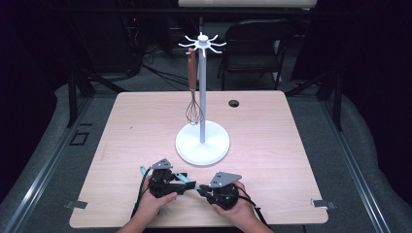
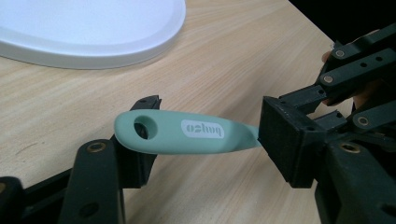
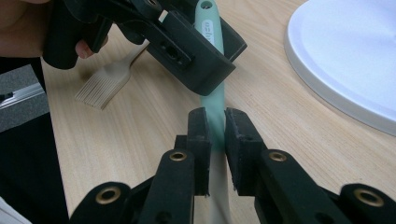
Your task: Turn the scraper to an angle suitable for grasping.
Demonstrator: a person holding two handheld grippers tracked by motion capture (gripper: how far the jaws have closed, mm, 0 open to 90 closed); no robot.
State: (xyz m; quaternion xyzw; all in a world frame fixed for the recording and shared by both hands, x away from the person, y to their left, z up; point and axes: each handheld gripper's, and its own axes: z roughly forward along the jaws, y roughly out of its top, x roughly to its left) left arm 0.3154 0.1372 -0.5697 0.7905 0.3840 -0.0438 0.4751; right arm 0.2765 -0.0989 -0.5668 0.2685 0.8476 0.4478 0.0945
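A mint-green utensil handle point(image 2: 187, 133) with a hanging hole at its end runs between my two grippers just above the table. My right gripper point(image 3: 217, 126) is shut on that handle point(image 3: 215, 100); the utensil's head is hidden below its jaws. My left gripper point(image 2: 210, 135) stands open, jaws wide apart, and the handle's holed end lies across the gap beside the left pad. From above, the left gripper point(image 1: 187, 184) and right gripper point(image 1: 201, 189) face each other near the front edge, with the handle point(image 1: 182, 177) between them.
A white utensil stand point(image 1: 202, 143) rises mid-table, and a wooden-handled whisk point(image 1: 193, 87) hangs from its top hooks. A bristle brush point(image 3: 105, 84) lies on the table under the left hand. A cable hole point(image 1: 233, 103) sits at the back. The front edge is close.
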